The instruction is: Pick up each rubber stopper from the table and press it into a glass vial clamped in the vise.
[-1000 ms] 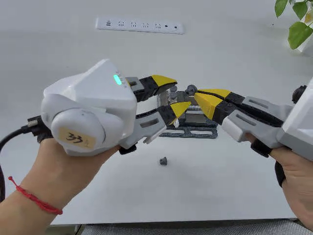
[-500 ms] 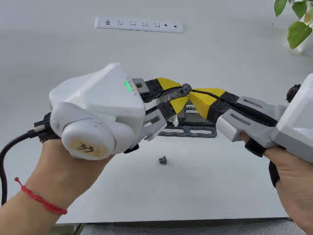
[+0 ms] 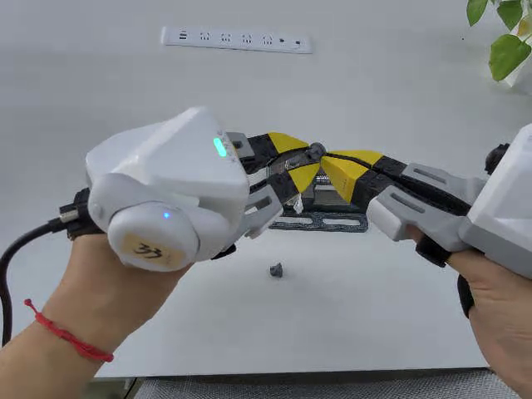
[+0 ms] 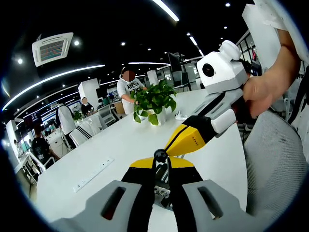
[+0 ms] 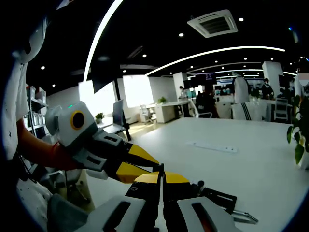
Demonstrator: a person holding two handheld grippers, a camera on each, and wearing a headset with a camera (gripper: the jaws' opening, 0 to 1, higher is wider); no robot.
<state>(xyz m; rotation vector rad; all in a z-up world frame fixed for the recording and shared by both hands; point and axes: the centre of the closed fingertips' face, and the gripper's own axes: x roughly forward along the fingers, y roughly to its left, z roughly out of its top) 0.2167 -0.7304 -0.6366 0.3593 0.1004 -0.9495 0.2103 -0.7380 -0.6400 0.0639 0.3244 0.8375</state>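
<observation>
A dark rubber stopper (image 3: 316,150) sits at the tip of my right gripper (image 3: 326,162), which is shut on it and reaches in from the right. My left gripper (image 3: 301,160) comes from the left, its yellow jaws closed around the glass vial (image 3: 292,167) that stands in the black vise (image 3: 332,220). In the left gripper view the stopper (image 4: 160,155) rests just above my own jaw tips, with the right gripper (image 4: 178,145) touching it. The right gripper view has its jaws (image 5: 161,175) pressed together beside the left gripper (image 5: 144,166). A loose stopper (image 3: 277,269) lies on the table nearer me.
A white power strip (image 3: 237,40) lies at the far side of the white table (image 3: 374,316). Green plant leaves (image 3: 503,41) hang in at the top right. People and desks stand in the room behind.
My left gripper has moved right and its jaws have narrowed around the vial. The right gripper has brought the stopper left until the two grippers' tips meet over the vise.
</observation>
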